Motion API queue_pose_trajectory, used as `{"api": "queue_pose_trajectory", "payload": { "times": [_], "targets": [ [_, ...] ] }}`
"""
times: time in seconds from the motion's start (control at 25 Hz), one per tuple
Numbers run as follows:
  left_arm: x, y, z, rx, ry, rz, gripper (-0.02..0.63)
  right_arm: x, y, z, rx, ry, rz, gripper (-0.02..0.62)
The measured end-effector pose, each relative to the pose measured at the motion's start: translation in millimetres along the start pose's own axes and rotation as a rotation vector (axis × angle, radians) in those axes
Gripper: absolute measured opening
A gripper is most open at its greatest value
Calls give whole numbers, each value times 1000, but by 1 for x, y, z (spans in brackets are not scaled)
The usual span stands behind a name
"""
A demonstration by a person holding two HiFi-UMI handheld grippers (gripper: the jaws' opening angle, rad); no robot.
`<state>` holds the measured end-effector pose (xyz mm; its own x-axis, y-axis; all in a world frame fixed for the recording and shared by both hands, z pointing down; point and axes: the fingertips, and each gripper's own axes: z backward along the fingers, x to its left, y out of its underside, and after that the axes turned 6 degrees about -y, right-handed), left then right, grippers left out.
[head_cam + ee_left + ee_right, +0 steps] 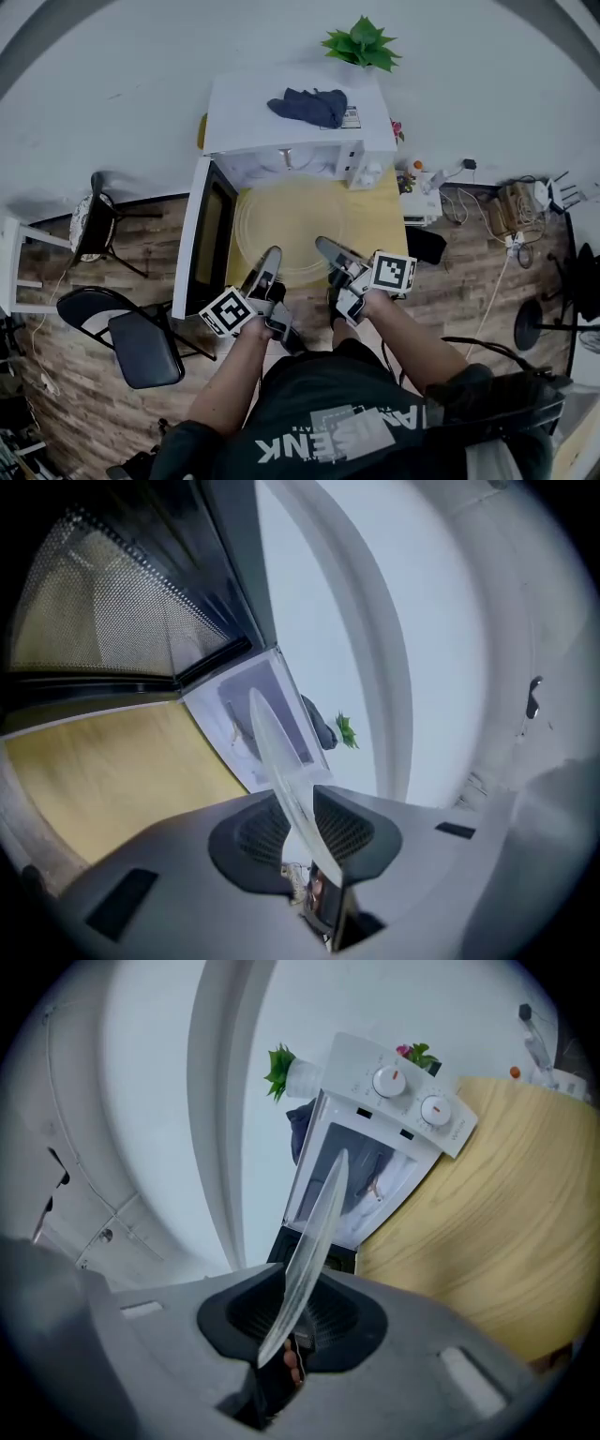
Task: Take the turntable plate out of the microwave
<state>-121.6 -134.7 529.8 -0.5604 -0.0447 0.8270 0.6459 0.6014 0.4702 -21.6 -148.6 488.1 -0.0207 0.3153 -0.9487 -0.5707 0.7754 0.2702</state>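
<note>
The clear glass turntable plate point(291, 230) hangs flat over the wooden table point(386, 214), in front of the white microwave point(291, 122). The microwave's door point(208, 234) stands open to the left. My left gripper point(272, 255) is shut on the plate's near left rim, and my right gripper point(323, 246) is shut on its near right rim. In the left gripper view the plate point(281, 761) runs edge-on between the dark pads of the left gripper point(291, 827). The right gripper view likewise shows the plate point(314, 1232) clamped in the right gripper point(292, 1321), with the microwave point(375, 1147) beyond.
A dark cloth point(309, 105) lies on top of the microwave, and a green plant point(361, 42) stands behind it. Black chairs point(141, 342) stand on the floor at the left. Cables and small devices point(511, 220) lie on the floor at the right.
</note>
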Motion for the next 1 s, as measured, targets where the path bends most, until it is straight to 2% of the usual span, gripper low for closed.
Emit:
{"api": "queue_pose_trajectory", "payload": {
  "times": [0.32,0.56,0.6,0.72,0.76,1.0],
  "targets": [
    [-30,3,31,62,66,-38,80,46,17,16,-25,17,84,72],
    [-61,1,45,62,58,-84,80,81,9,27,-15,-31,88,72],
    [-71,1,45,58,78,-45,80,82,5,29,-6,-20,101,72],
    [-112,7,46,25,197,203,80,83,-5,33,36,17,131,72],
    [-120,7,47,13,212,234,80,82,-8,35,51,30,134,72],
    [-142,-1,47,-31,180,143,78,102,-26,37,77,-29,139,74]
  ]
}}
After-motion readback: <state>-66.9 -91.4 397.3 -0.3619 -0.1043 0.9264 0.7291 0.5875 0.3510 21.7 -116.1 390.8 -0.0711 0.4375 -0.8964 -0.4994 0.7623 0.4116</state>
